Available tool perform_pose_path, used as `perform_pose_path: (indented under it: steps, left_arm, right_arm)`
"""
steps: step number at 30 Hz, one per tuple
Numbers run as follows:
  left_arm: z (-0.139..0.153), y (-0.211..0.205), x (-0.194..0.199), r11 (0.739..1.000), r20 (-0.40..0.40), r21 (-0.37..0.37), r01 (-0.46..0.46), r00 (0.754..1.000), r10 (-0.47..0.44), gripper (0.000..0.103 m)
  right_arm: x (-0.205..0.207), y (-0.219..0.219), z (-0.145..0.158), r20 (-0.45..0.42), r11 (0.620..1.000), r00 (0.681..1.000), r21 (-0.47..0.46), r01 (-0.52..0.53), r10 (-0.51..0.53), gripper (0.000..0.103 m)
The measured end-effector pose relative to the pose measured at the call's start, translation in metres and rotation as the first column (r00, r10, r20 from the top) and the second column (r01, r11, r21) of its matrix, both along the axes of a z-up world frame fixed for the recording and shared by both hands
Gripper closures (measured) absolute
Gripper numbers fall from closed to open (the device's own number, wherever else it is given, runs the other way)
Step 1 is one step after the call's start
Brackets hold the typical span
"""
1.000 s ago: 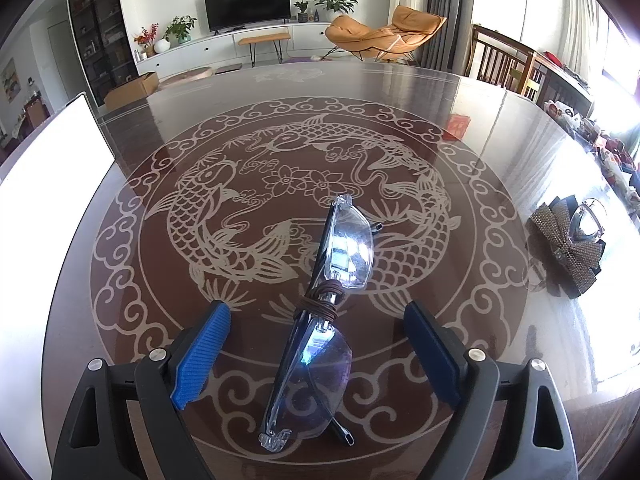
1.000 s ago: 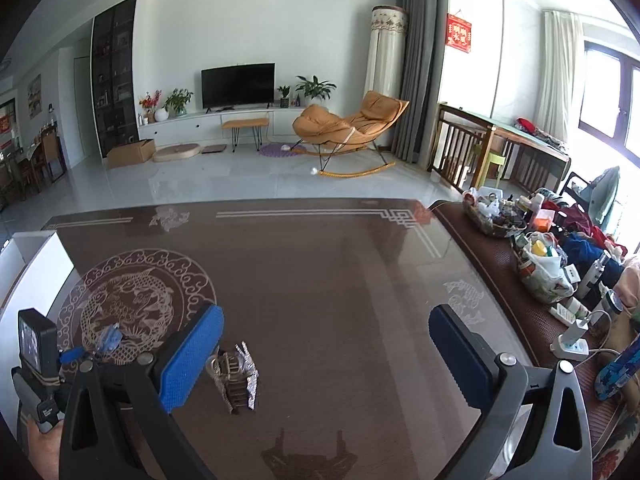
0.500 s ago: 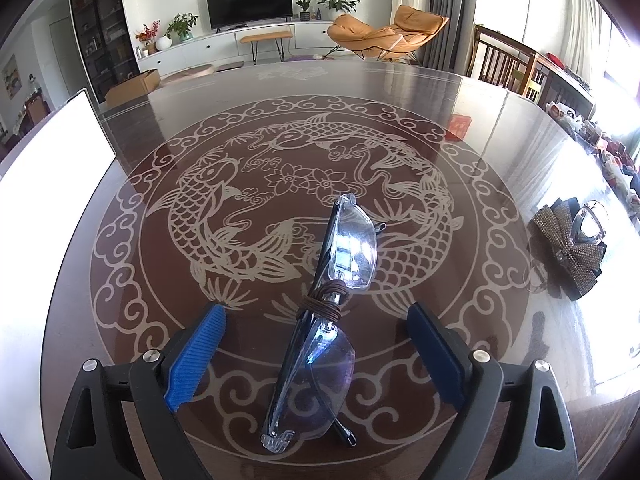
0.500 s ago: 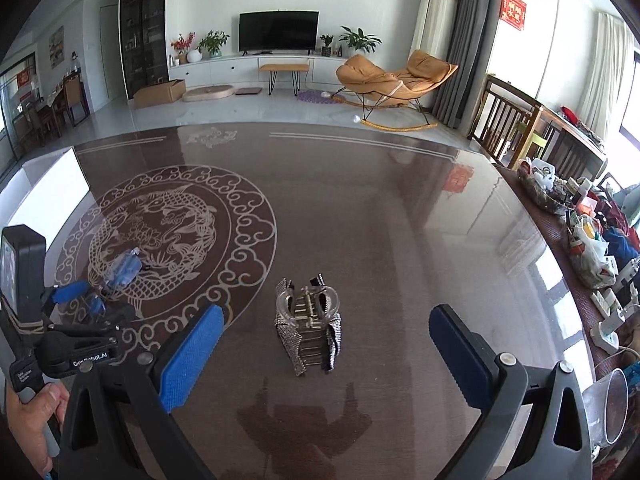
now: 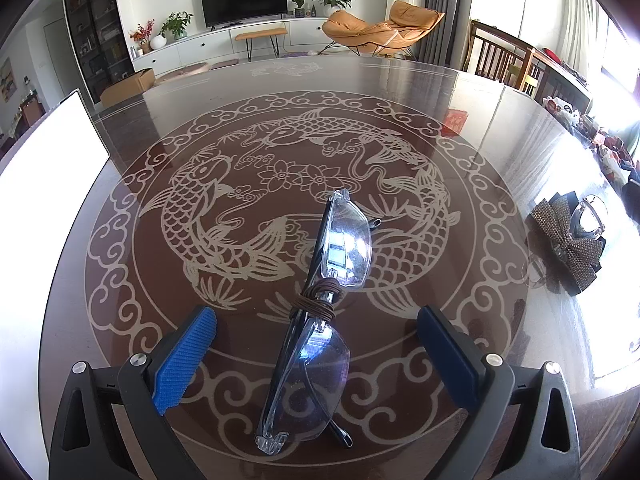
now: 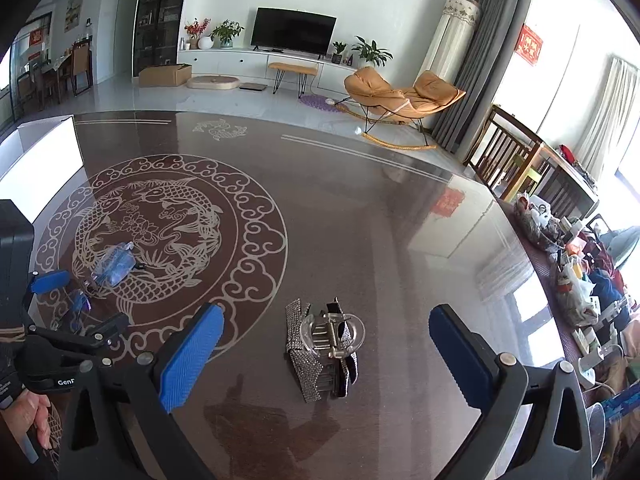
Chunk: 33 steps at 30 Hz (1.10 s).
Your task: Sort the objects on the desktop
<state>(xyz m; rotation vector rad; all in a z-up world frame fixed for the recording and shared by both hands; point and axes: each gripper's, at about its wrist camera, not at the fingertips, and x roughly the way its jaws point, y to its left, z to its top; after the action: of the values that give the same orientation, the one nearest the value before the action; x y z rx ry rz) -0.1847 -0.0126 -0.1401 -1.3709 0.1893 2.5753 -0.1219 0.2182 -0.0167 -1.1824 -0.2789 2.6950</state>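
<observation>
Left gripper: jaws opening, wider than a second ago; glasses lie untouched between them, frame centre. Right gripper, released, has dropped toward hair clip, lower centre; grasp probably next.

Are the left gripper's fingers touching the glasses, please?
Apart. The left wrist view shows the left gripper opening, with bare table visible between each blue finger and the glasses lying between them.
</observation>
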Motion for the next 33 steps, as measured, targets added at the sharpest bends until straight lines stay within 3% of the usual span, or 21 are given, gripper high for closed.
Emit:
perform_pose_path:
  steps: [33]
  left_arm:
    - [0.001,0.000,-0.001,1.000,0.000,0.000,0.000,1.000,0.000,0.000]
  right_arm:
    - [-0.005,-0.024,0.072,-0.124,0.998,0.990,0.015,-0.060,0.061,0.000]
